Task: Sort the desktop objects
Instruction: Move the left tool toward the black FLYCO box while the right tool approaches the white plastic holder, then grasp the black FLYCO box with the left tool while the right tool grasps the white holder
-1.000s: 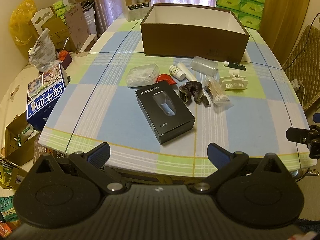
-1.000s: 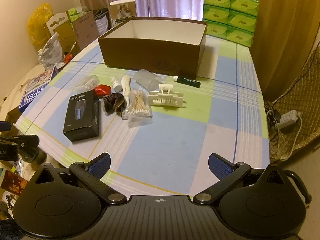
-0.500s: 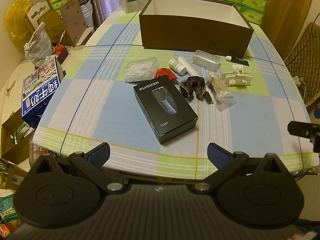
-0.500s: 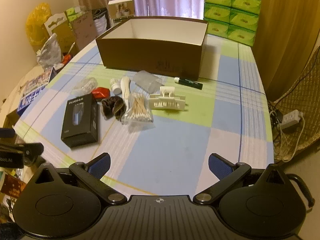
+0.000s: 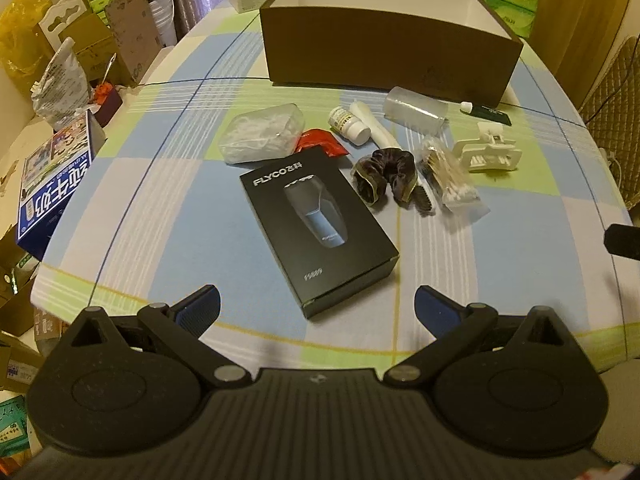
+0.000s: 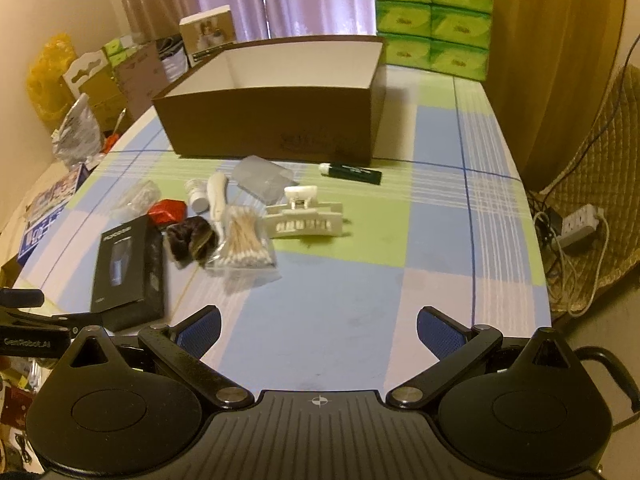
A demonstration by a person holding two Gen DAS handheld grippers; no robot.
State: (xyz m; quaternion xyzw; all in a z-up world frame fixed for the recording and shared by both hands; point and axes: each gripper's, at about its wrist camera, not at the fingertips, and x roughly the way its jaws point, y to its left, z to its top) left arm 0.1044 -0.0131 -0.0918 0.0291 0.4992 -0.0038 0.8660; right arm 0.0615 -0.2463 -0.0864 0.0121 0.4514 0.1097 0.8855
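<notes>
Left gripper (image 5: 316,306) now closer over the black shaver box (image 5: 318,226), just in front of the brown box (image 5: 384,48), both grippers wide open, empty; right gripper (image 6: 318,326) behind — first pick likely.

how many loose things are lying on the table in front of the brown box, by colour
White or cream: 3 - pill bottle, tube, hair claw
Clear plastic: 3 - container, cup, bag of cotton swabs
Black or dark: 4 - shaver box, scrunchie, small comb, dark tube
Red: 1 - packet
Total: 11
</notes>
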